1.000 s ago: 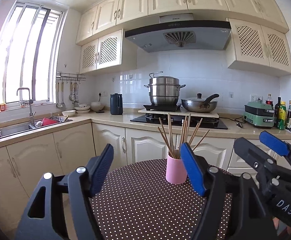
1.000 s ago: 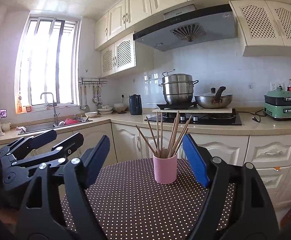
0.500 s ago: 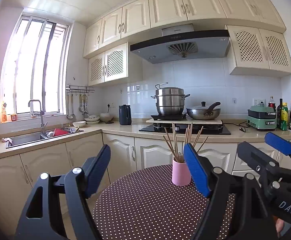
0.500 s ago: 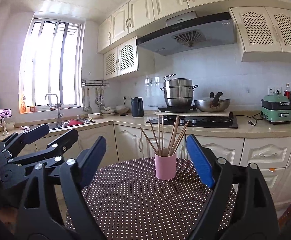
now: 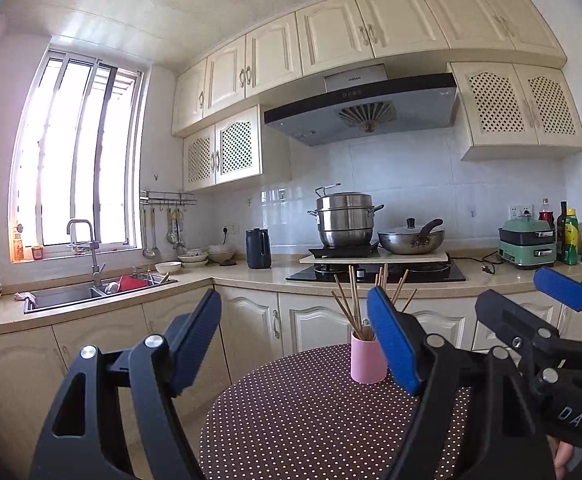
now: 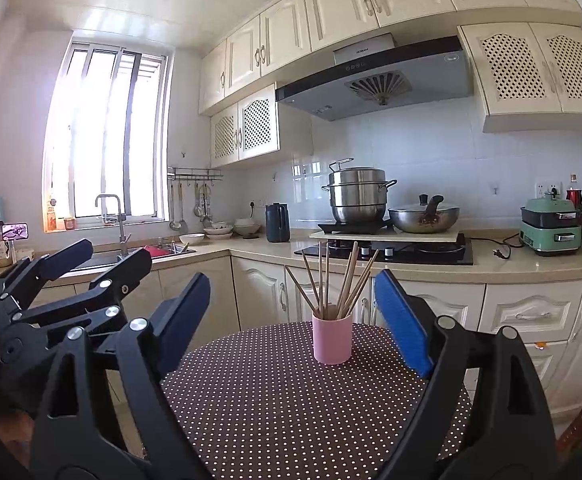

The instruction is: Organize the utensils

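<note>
Both grippers stand wide open and hold nothing. The right gripper (image 6: 291, 320) frames the pink cup (image 6: 331, 339) between its blue pads (image 6: 402, 324) without contact, cup farther out than the pads; its jaws have just been opening. The left gripper (image 5: 297, 344) has the cup beside its right-hand pad, which hides part of it; the left jaws are not opening further. The cup stands upright on the dotted round table (image 6: 291, 400). The wooden chopsticks (image 6: 341, 280) stand in the cup, long axes near vertical, tips fanning upward. The right view alone shows the whole cup; the left view alone shows the sink basin (image 5: 67, 296) left of the cup.
</note>
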{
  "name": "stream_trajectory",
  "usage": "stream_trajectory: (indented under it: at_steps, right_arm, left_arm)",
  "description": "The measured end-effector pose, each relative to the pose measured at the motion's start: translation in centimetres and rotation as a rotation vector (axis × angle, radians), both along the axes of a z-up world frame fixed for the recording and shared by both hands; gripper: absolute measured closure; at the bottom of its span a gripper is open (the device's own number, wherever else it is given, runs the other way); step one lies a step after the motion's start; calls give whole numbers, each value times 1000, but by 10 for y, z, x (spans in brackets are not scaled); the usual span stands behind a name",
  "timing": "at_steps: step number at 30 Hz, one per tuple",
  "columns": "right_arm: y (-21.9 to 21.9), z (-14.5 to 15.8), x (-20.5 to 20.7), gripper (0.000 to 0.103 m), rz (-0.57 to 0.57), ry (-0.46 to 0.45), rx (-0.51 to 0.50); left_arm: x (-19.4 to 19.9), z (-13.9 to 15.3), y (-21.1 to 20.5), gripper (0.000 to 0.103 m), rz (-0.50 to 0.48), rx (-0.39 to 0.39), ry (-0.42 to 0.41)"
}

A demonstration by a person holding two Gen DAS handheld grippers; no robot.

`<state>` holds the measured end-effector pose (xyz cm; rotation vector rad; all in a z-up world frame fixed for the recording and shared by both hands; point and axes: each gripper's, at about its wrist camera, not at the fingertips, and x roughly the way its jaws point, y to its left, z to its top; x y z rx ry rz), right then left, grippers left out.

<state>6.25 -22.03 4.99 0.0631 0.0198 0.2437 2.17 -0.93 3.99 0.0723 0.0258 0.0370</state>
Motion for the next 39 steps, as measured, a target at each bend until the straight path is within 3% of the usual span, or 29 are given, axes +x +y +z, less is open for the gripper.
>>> stream_trajectory:
  at_steps: [39]
  right_arm:
    - [4,4,-10,19,-9,11,-14]
  left_arm:
    - [-6,-1,0,29,11,-11,-15]
